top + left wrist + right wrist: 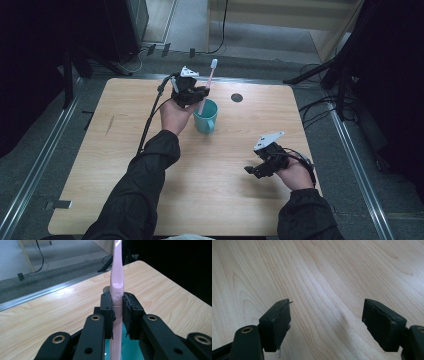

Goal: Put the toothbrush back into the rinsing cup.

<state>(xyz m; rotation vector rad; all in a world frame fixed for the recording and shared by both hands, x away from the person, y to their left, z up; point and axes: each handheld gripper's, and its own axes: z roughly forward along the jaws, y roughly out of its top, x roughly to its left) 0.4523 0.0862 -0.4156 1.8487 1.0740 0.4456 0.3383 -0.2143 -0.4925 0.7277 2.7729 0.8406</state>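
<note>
My left claw [192,92] is clamped on the pink toothbrush [117,285]; its long axis stands upright, lower end inside the teal cup [205,116] directly below; my right claw [260,167], jaws apart, waits at five o'clock on the table [120,165].

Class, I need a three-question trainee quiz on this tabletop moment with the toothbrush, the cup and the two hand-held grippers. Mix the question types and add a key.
1. True or false: the right gripper is shut on the pink toothbrush.
2. Multiple choice: the toothbrush's lower end is A) flat on the wooden table, B) inside the teal cup, C) on the floor.
3. Fill in: the left gripper holds the toothbrush roughly ____, head up.

Key
1. False: its jaws stand open above bare wood; the left gripper clamps the handle.
2. B
3. upright
</note>
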